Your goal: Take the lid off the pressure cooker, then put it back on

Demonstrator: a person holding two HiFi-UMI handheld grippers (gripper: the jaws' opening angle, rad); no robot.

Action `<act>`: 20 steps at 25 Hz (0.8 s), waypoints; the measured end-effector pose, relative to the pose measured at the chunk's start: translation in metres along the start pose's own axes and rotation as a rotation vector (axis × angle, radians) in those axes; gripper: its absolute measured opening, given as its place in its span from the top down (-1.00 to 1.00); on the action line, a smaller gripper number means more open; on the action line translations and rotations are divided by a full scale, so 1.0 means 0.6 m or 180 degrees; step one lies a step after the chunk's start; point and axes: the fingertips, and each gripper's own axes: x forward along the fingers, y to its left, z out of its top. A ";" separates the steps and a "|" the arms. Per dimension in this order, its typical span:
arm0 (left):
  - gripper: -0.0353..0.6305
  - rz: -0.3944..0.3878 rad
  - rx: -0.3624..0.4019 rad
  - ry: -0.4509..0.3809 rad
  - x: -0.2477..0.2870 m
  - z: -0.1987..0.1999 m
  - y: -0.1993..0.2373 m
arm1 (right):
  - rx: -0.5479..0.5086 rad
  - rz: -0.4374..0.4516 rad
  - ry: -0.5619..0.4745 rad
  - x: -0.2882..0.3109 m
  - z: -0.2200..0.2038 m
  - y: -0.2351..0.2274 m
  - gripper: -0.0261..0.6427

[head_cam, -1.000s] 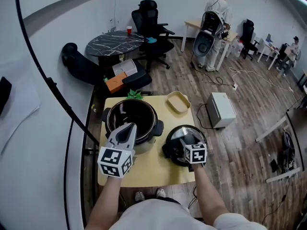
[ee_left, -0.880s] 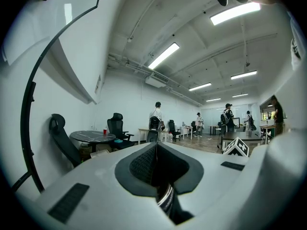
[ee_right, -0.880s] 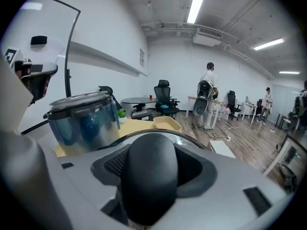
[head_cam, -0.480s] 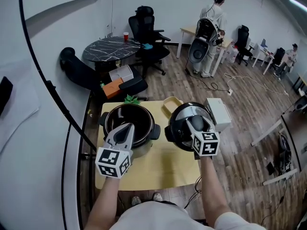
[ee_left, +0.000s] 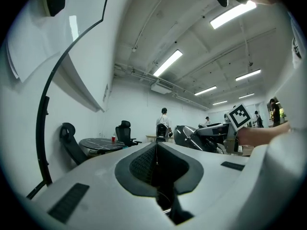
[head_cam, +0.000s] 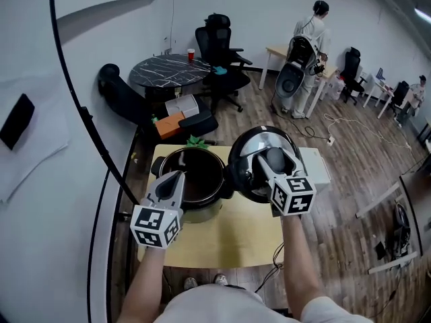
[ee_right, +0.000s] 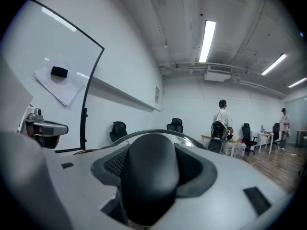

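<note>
The black pressure cooker pot [head_cam: 195,180] stands open on the yellow table [head_cam: 222,241]. Its round lid [head_cam: 250,155] hangs in the air just right of the pot, tilted, with its edge over the pot's right rim. My right gripper [head_cam: 269,159] is shut on the lid's black handle [ee_right: 151,176], which fills the gap between the jaws in the right gripper view. My left gripper [head_cam: 172,177] is shut with nothing between its jaws, at the pot's near left side. The left gripper view shows its jaws [ee_left: 156,155] meeting and the lid [ee_left: 192,137] off to the right.
A white box [head_cam: 316,167] stands on the floor right of the table. A small green plant [head_cam: 196,140] sits at the table's far edge. Behind are a round black table [head_cam: 168,73], office chairs [head_cam: 225,46] and a standing person [head_cam: 313,29].
My right gripper has lifted the lid off the table's right side and carried it up and left toward the pot. The left gripper has stayed by the pot.
</note>
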 end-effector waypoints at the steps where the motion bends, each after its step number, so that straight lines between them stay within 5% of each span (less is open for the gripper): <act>1: 0.85 0.0046 0.0004 0.0002 -0.007 0.001 0.010 | -0.0002 0.0057 -0.0003 0.008 0.005 0.013 0.10; 12: 0.85 0.0535 0.0010 0.0002 -0.101 0.006 0.104 | -0.0042 0.0758 0.0140 0.098 0.024 0.192 0.10; 20: 0.85 0.0639 -0.0040 -0.0005 -0.139 0.008 0.139 | -0.0133 0.1109 0.0369 0.137 0.024 0.303 0.10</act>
